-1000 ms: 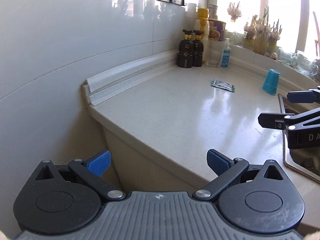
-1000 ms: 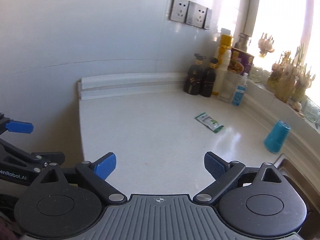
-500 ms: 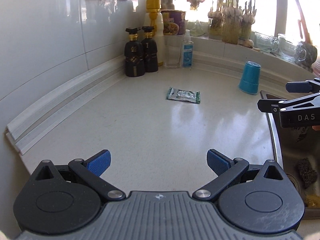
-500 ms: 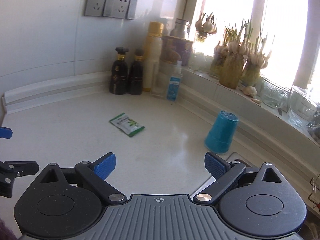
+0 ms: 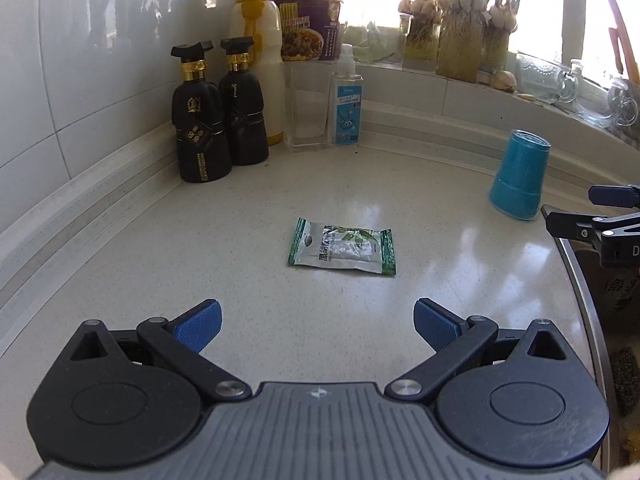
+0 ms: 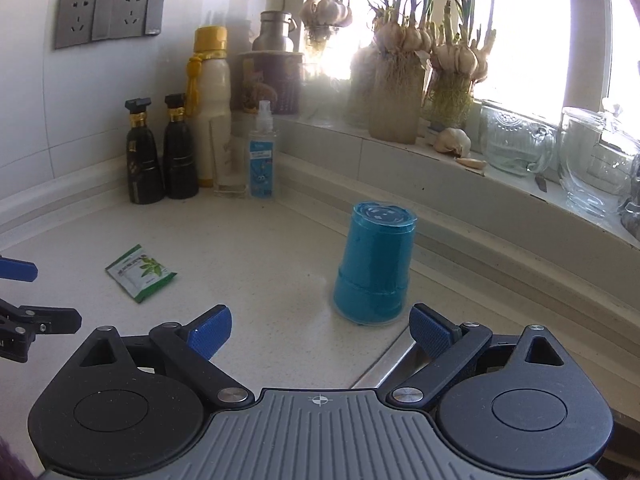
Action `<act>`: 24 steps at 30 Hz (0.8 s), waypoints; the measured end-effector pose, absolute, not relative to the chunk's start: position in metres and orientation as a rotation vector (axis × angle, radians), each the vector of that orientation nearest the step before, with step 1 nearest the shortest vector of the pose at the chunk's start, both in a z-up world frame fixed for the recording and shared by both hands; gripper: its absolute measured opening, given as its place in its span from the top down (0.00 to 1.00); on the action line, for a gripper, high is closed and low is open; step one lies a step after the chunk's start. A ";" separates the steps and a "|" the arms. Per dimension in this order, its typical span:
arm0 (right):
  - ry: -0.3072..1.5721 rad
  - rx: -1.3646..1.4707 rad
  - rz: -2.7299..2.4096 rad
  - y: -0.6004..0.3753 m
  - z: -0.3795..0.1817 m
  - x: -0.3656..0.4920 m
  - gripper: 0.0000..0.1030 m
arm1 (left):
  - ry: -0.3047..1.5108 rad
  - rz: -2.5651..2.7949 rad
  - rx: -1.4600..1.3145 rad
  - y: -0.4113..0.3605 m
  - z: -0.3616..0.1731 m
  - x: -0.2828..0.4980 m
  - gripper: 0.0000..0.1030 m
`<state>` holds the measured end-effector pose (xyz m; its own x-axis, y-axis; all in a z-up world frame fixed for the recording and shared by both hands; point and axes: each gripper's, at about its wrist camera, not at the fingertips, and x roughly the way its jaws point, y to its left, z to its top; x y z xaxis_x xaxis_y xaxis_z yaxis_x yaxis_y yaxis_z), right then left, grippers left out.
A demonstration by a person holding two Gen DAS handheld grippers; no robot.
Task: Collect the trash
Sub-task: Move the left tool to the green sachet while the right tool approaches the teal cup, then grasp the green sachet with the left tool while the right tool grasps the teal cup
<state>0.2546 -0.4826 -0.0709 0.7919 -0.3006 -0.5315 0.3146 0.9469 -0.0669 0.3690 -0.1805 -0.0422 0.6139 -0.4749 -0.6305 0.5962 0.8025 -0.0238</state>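
Risk noted: flat green wrapper lies mid-table, ahead of the left claw, both claws spread and empty, so the thin foil may be skidded away, or the upturned blue cup toppled by the right claw.

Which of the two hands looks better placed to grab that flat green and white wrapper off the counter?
Probably the left. Its open tongs point straight at the flat green and white plastic wrapper, which lies centred ahead. The right tongs, also open, face the upturned blue plastic cup instead.
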 end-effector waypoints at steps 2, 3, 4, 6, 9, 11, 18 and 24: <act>0.565 0.023 -0.337 -0.491 -0.077 0.260 0.06 | 0.674 -0.640 0.196 -0.187 -0.045 0.379 0.01; 0.564 0.031 -0.341 -0.496 -0.079 0.262 0.06 | 0.676 -0.650 0.197 -0.189 -0.046 0.383 0.01; 0.562 0.042 -0.344 -0.500 -0.082 0.264 0.06 | 0.677 -0.660 0.201 -0.193 -0.047 0.386 0.01; 0.557 0.073 -0.353 -0.510 -0.086 0.268 0.06 | 0.679 -0.677 0.213 -0.200 -0.049 0.392 0.01; 0.553 0.115 -0.361 -0.523 -0.091 0.274 0.06 | 0.686 -0.691 0.229 -0.209 -0.054 0.400 0.01; 0.550 0.156 -0.376 -0.532 -0.094 0.278 0.06 | 0.683 -0.688 0.243 -0.214 -0.057 0.403 0.01; 0.509 0.272 -0.389 -0.559 -0.100 0.288 0.06 | 0.663 -0.718 0.250 -0.223 -0.057 0.406 0.08; 0.481 0.302 -0.393 -0.567 -0.101 0.295 0.07 | 0.644 -0.736 0.243 -0.226 -0.056 0.407 0.27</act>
<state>0.2953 -0.5670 -0.1010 0.8145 -0.2927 -0.5009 0.4324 0.8819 0.1877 0.4069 -0.2257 -0.0556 0.5610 -0.5453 -0.6228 0.6891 0.7245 -0.0137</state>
